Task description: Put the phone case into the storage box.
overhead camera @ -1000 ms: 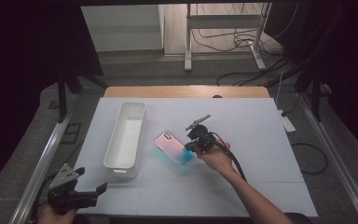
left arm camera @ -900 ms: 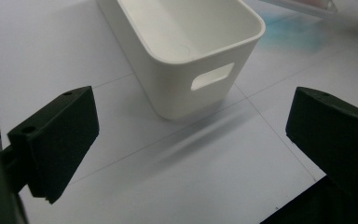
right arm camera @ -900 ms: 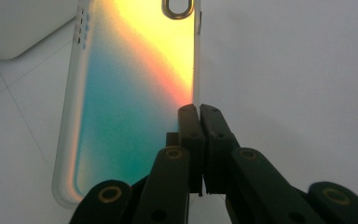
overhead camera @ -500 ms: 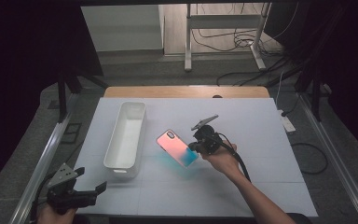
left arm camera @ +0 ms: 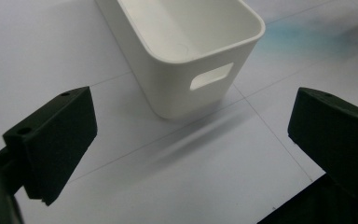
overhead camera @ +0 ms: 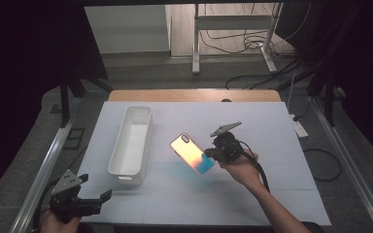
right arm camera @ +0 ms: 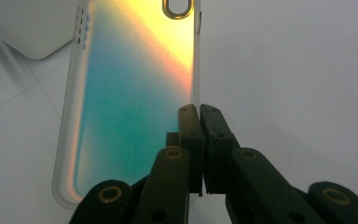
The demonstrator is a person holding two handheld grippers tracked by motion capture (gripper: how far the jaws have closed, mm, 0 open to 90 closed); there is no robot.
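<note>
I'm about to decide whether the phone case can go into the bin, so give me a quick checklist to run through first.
1. Right gripper shut on the phone case edge: ok.
2. Grip depth: only the case's thin side rim sits between the jaws; security cannot tell.
3. Case lifted off the table: ok, tilted above its coloured reflection.
4. White bin upright and empty: ok.
5. Left gripper open, apart from the bin: ok.
6. Path from case to bin free: ok.
</note>
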